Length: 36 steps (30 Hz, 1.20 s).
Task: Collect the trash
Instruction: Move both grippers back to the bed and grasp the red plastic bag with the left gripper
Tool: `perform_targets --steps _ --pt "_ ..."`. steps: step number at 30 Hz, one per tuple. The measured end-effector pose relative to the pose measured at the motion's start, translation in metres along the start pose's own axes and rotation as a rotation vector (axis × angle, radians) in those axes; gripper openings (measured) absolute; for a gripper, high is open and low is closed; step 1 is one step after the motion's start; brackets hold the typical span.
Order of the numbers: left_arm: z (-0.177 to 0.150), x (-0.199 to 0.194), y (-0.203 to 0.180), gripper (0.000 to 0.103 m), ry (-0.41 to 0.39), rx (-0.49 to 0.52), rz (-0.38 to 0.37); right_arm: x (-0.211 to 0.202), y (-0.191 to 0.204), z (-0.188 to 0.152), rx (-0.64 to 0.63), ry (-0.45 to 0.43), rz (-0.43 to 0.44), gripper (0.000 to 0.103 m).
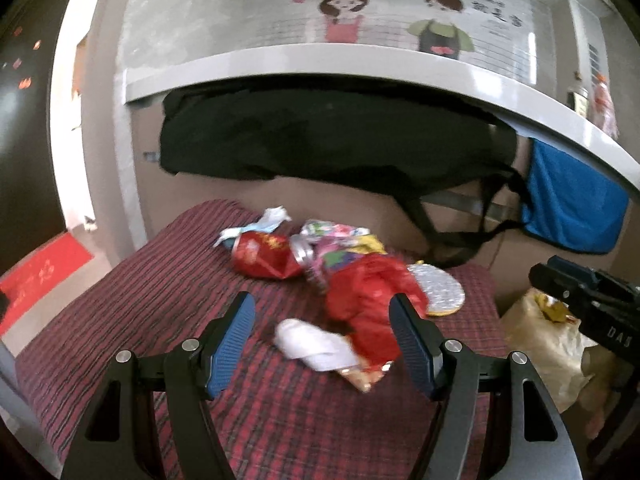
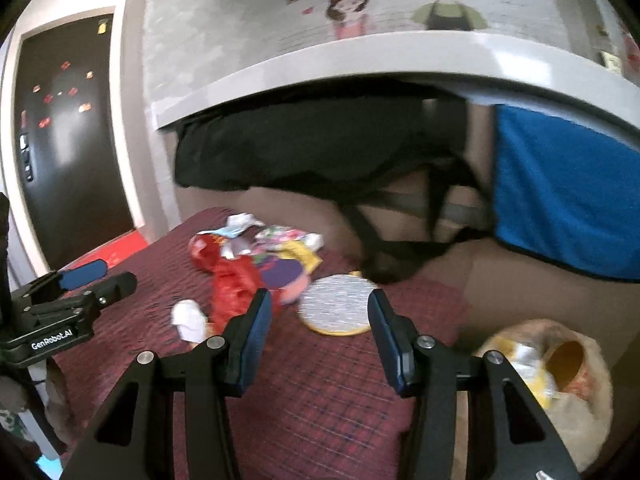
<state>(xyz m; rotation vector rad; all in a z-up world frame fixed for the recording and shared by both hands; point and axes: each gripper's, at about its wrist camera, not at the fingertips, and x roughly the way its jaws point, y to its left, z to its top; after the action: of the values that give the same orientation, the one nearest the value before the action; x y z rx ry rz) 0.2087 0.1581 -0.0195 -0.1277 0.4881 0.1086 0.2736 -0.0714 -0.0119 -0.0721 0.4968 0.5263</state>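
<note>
Trash lies in a loose heap on a red plaid cushion (image 1: 260,420), centre of both views. The heap includes a crushed red can (image 1: 264,256), a colourful printed wrapper (image 1: 336,240), a crumpled red plastic bag (image 1: 368,304), a white tissue wad (image 1: 312,344) and a round silver lid with a yellow rim (image 2: 336,308). The items touch or overlap one another; the lid sits at the right edge of the heap.

Left claw (image 1: 322,344) stands open at lower centre of its view, nothing pressed between its blue pads; the tissue wad and the red bag show in the gap between them. Right claw (image 2: 320,332) also stands open and empty at lower centre of its view, with the silver lid seen between its fingers.

A translucent bag holding yellow scraps (image 2: 552,376) sits at lower right, beside the cushion. Above, a white shelf (image 1: 320,60) carries a hanging black bag (image 1: 320,136) and a blue cloth (image 1: 572,204).
</note>
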Motion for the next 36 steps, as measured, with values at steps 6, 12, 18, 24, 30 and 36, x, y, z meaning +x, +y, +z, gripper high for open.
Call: perform_targets --steps 6,12,18,24,30,36 --pt "-0.002 0.012 0.050 0.070 0.035 -0.080 0.010 0.041 0.030 0.003 -0.037 0.067 0.056 0.048" --pt "-0.003 0.021 0.098 0.070 0.057 -0.166 0.028 0.076 0.047 0.007 -0.068 0.121 0.088 0.048" --pt "-0.008 0.031 0.106 0.070 0.073 -0.167 -0.011 0.112 0.057 0.015 -0.114 0.163 0.147 0.047" --pt "-0.014 0.046 0.101 0.070 0.132 -0.169 -0.067 0.133 0.056 0.018 -0.090 0.173 0.144 0.046" --pt "-0.005 0.062 0.083 0.070 0.177 -0.199 -0.203 0.102 0.034 0.025 -0.088 0.091 0.114 0.046" --pt "0.012 0.084 0.022 0.070 0.181 -0.177 -0.305 0.079 -0.012 0.019 -0.029 0.045 0.001 0.046"
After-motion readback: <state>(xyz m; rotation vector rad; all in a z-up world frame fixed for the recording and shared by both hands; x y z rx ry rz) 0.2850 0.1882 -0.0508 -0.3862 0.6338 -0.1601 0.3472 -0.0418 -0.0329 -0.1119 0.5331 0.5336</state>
